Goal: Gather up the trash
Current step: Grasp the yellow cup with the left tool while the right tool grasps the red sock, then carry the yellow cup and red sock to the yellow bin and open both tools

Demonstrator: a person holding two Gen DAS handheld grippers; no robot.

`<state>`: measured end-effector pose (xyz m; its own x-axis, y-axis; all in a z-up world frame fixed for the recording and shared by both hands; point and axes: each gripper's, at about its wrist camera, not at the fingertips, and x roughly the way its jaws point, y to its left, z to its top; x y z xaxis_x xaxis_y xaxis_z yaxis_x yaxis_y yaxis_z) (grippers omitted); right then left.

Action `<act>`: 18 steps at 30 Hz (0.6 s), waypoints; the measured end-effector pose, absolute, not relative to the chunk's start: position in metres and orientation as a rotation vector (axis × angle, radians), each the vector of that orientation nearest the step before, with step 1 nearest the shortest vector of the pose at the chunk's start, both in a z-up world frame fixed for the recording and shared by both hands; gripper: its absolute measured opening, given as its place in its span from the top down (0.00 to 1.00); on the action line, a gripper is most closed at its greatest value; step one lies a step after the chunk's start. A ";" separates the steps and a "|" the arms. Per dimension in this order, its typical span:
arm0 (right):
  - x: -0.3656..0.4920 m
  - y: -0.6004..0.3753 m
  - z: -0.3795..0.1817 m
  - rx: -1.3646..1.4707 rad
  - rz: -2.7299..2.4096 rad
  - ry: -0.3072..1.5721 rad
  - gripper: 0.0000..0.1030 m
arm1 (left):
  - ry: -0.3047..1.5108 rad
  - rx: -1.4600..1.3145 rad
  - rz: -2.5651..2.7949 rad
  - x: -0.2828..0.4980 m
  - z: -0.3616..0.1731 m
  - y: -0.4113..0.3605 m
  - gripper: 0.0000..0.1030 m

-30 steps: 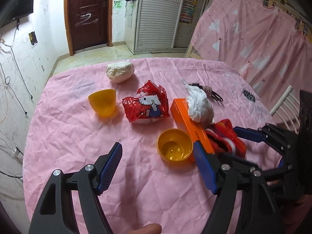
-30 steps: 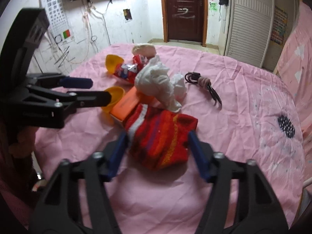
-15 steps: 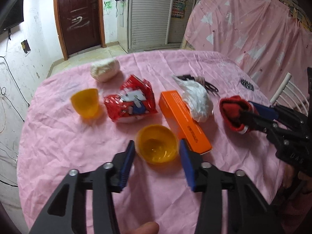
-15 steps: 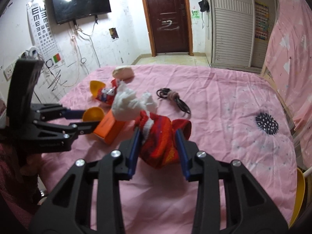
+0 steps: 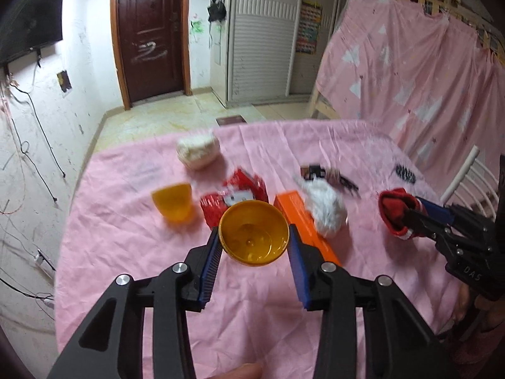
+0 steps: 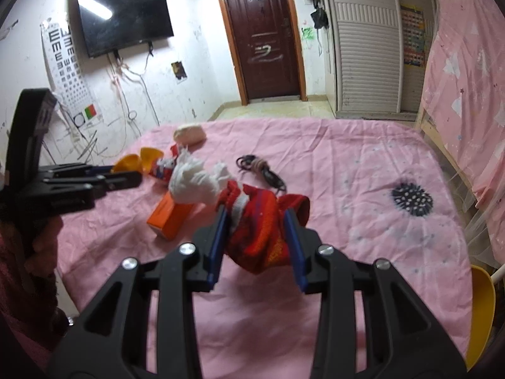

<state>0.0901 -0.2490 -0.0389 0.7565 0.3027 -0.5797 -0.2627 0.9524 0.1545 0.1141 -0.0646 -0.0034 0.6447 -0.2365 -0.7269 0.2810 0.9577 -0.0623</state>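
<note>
My left gripper (image 5: 254,249) is shut on a yellow plastic half-shell (image 5: 254,232) and holds it above the pink tablecloth. My right gripper (image 6: 257,233) is shut on a red knitted sock (image 6: 262,230), lifted off the table; it also shows in the left wrist view (image 5: 396,211). On the table lie a second yellow half-shell (image 5: 173,202), a red snack wrapper (image 5: 240,191), an orange box (image 5: 303,224), a crumpled white tissue (image 5: 325,207) and a cream paper ball (image 5: 198,151).
A coiled black cable (image 6: 262,170) lies behind the tissue. A dark spiky patch (image 6: 412,199) marks the cloth at the right. A white chair (image 5: 467,173) stands by the table's right edge. A door, wardrobe and pink curtain stand beyond.
My left gripper closed on the yellow half-shell and lifted it off the table. My right gripper closed on the red sock and raised it.
</note>
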 end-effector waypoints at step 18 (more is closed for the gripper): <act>0.045 -0.355 -0.006 0.184 0.123 0.485 0.67 | 0.743 0.070 -0.357 0.100 0.045 -0.134 0.67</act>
